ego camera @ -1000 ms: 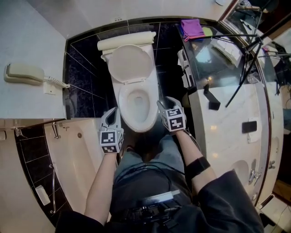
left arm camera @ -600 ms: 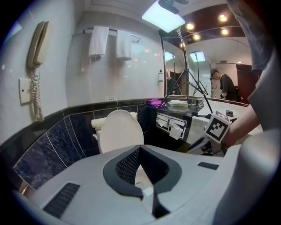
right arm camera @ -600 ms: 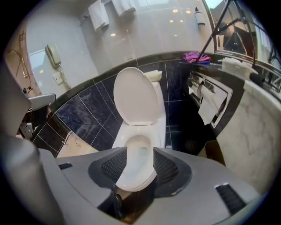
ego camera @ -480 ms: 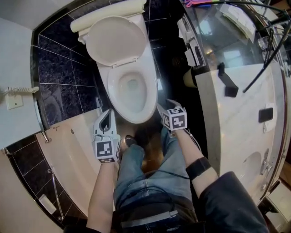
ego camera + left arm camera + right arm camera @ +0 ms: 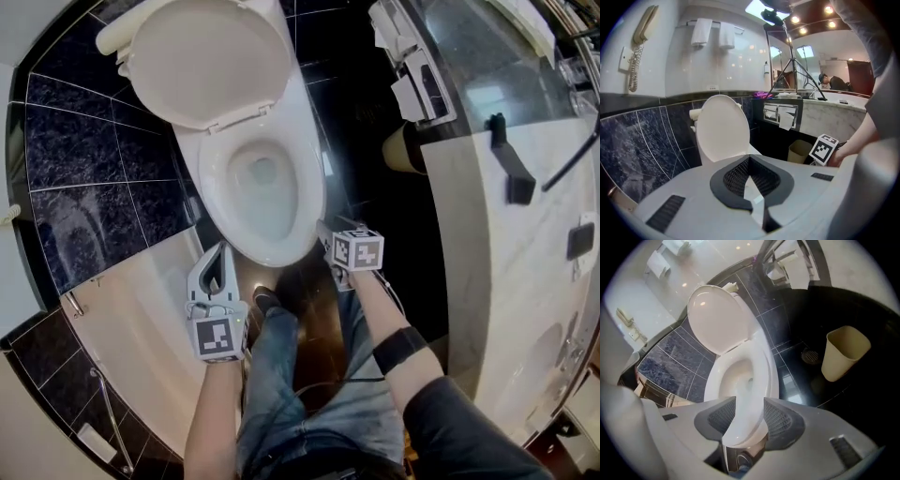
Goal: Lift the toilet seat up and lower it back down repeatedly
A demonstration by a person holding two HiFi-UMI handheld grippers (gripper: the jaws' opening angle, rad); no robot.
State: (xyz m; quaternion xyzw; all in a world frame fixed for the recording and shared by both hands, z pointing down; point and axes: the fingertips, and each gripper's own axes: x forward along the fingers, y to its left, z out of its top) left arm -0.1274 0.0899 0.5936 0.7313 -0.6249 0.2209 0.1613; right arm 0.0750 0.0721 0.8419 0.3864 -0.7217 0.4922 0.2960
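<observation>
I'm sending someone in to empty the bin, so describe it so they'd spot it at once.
Find the white toilet against the black tiled wall. Facing it, look at the dark floor on its right, at the foot of the marble counter. The bin there is a plain beige tub with an open top, the only freestanding thing there.

Toilet (image 5: 309, 178) is plain white, tiles (image 5: 75, 141) are blue-black marble with pale veins. Bin (image 5: 843, 352) off to the right of the right gripper (image 5: 749, 398) is beige, jeans (image 5: 291, 375) blue.
</observation>
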